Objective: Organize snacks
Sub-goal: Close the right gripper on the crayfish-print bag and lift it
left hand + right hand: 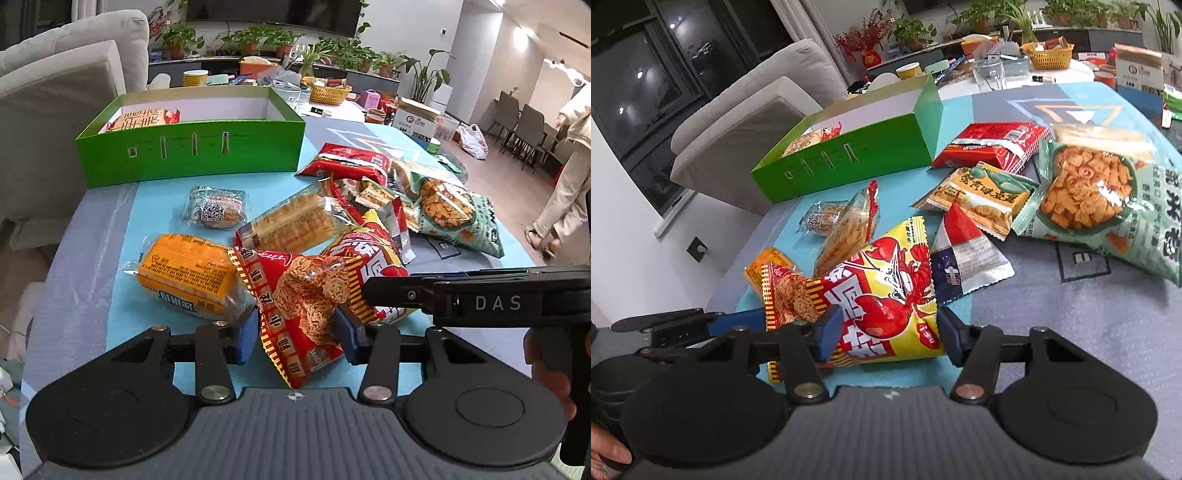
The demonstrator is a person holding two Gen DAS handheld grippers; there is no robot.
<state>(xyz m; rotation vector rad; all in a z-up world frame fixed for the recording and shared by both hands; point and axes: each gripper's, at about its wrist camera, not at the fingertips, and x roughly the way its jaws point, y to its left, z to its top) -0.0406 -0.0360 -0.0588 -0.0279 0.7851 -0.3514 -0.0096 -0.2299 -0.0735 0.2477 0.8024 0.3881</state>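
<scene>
- left gripper (295, 334): jaws straddle the lower half of the red noodle-snack bag (303, 299), blue pads touching both sides, so it looks pinched. Bag appears lifted at the near end, its far end leaning on the pile.
- right gripper (886, 332): jaws either side of the yellow lobster bag (886, 295), pads against its edges; reads as a pinch on the bottom part of the bag.
- Both bags sit nearest the cameras, overlapping each other at the front of the tabletop (85, 236).
- Step in hand, my read: lift each bag free and carry it to the green box (192, 147). To do it well: grip the sealed edge rather than the puffed middle, and lift the two apart so they don't drag each other or the orange pack (188, 273) just beside them.
- Orientation: red bag's long axis runs near-to-far, tilted a little left at the far end, print facing up. Lobster bag's long axis also near-to-far, top seam pointing away toward the pile.
- Further out: corn-stick pack (295, 221), round cookie (216, 212), green chip bag (1100, 199), red pack (993, 146).
- Far: green box, open top, long side facing the cameras, one snack already in its left end; plenty of room to the right.
</scene>
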